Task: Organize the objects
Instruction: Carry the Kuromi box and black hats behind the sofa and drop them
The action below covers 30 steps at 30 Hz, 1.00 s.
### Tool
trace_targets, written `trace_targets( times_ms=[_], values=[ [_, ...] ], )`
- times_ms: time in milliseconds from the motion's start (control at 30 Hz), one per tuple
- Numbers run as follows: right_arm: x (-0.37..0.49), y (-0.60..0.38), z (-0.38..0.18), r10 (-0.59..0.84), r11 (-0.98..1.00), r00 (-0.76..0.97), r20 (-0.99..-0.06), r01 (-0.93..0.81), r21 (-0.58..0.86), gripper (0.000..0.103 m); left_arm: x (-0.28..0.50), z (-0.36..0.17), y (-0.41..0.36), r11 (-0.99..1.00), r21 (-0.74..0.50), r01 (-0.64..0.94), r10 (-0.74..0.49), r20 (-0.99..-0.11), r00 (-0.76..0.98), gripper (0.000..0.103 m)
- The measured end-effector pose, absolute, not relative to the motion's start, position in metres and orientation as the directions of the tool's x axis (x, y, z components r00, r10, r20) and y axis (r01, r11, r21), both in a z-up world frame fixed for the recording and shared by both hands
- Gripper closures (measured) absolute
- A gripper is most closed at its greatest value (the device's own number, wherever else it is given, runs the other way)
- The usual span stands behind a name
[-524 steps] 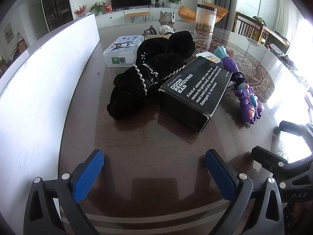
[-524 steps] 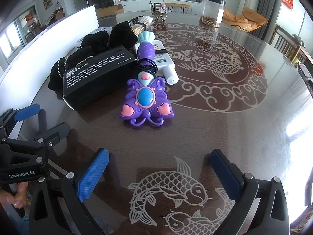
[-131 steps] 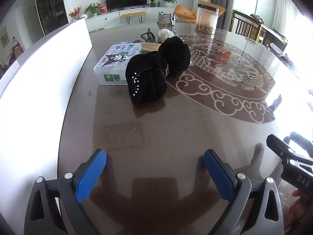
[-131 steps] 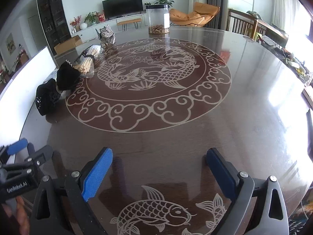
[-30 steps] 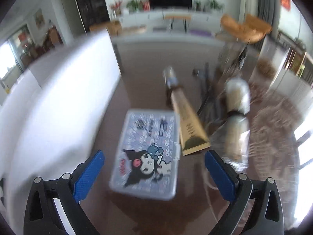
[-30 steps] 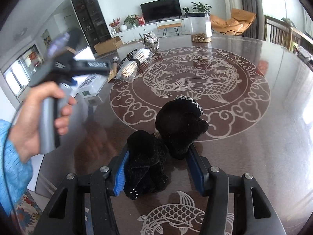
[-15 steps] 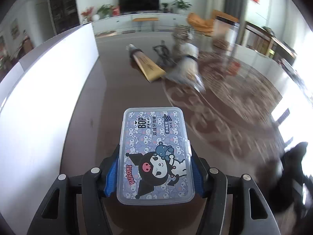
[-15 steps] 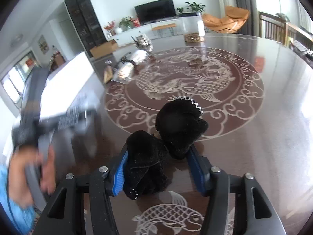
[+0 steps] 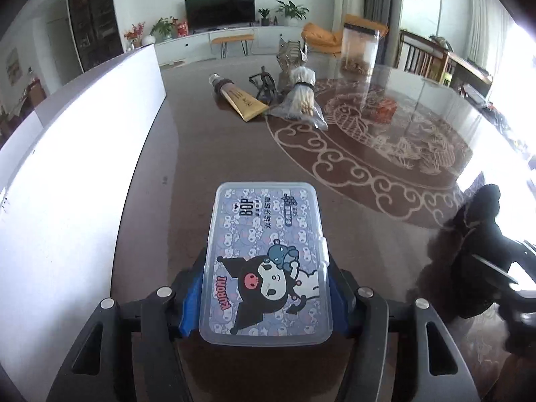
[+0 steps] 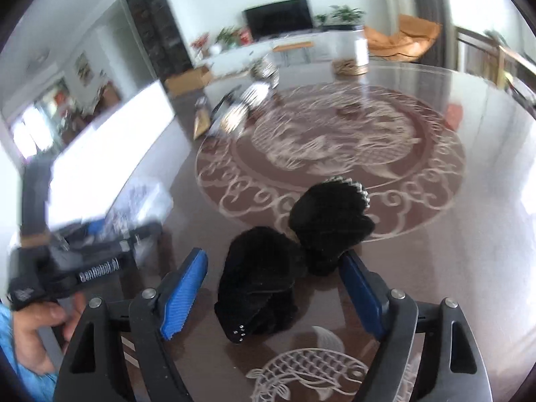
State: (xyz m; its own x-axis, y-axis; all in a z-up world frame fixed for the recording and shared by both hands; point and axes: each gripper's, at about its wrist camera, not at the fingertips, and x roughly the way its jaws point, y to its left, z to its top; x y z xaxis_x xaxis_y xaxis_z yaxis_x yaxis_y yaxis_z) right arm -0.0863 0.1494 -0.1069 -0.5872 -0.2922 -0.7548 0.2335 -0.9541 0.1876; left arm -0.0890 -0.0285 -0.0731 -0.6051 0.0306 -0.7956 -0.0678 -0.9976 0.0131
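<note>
My left gripper is shut on a clear plastic box with a Kuromi cartoon lid, held above the dark table. The same gripper and box show blurred at the left of the right wrist view. My right gripper is open, its blue pads apart on either side of a pair of black fuzzy gloves lying on the table; the pads do not touch them. The gloves also show at the right edge of the left wrist view.
At the far side of the table lie a gold tube, a bag of wooden sticks, a dark clip and a tall clear jar. A white panel runs along the table's left edge.
My right gripper has opened and let go of the black gloves, which now lie on the table. My left gripper still holds the box and has drawn back toward the near side.
</note>
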Motion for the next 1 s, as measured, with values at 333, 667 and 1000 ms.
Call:
trace_targets(
  times_ms=[333, 667, 1000],
  values=[
    [-0.064, 0.139, -0.068, -0.330, -0.944, -0.634, -0.700, 0.244, 0.223, 0.075, -0.024, 0.021, -0.055, -0.976, -0.166, -0.139, 0.216, -0.679, -0.702, 0.043],
    [-0.050, -0.044, 0.035, -0.673, -0.683, -0.436, -0.597, 0.675, 0.277, 0.074, 0.003, 0.064, -0.225, -0.974, -0.052, 0.222, -0.126, -0.689, -0.713, 0.043],
    [-0.042, -0.122, 0.005, -0.697, -0.573, -0.245, -0.674, 0.755, 0.318, 0.027, 0.015, 0.008, -0.307, -0.874, -0.023, 0.485, -0.249, -0.836, -0.489, 0.038]
  ],
)
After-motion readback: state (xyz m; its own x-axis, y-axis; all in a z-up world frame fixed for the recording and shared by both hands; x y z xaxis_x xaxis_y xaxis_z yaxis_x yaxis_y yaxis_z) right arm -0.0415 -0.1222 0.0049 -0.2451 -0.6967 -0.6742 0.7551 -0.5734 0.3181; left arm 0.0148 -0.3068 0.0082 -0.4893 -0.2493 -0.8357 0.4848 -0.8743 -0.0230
